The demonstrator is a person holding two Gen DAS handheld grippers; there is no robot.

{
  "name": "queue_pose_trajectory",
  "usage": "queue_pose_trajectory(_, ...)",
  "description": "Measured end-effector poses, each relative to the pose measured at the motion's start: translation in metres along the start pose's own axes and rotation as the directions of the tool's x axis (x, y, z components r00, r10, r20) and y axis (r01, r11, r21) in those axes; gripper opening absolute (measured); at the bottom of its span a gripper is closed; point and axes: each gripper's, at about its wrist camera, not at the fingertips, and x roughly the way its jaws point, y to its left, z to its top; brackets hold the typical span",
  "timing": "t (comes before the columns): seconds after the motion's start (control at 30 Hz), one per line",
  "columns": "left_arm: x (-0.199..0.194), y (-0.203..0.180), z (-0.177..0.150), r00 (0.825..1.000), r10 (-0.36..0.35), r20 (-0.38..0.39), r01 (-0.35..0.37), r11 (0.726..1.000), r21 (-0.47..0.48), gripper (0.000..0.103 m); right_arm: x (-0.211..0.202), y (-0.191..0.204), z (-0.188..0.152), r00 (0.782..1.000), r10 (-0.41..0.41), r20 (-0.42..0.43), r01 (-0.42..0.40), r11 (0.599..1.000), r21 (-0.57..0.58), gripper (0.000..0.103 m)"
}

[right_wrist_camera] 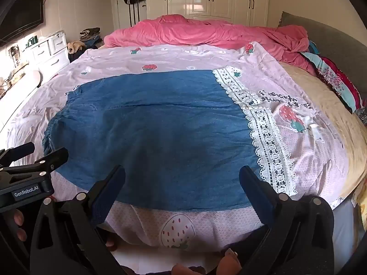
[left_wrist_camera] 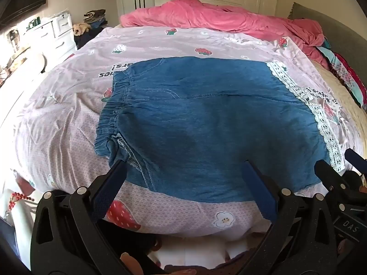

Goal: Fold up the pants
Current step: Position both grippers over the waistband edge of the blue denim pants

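Item: blue denim pants (left_wrist_camera: 206, 123), lying flat and folded on a pink strawberry-print quilt (left_wrist_camera: 68, 119) covering the bed; elastic waistband (left_wrist_camera: 110, 119) facing left, white lace trim (right_wrist_camera: 263, 133) running along the right edge. Left gripper (left_wrist_camera: 183, 190): fingers spread wide, hovering over the near hem, holding nothing. Right gripper (right_wrist_camera: 182, 190): fingers likewise spread, gripping nothing. Pink blanket (right_wrist_camera: 206, 32) lying bunched behind.
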Motion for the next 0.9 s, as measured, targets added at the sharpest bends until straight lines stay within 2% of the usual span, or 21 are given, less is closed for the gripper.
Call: queue_pose_trajectory(0.9, 0.0007, 0.0003, -0.0022, 1.000, 0.010, -0.012, -0.010, 1.000, 0.006, 0.094, 0.0015, -0.0001, 0.0003, 1.000, -0.003, 0.008, 0.003, 1.000, -0.007, 0.099)
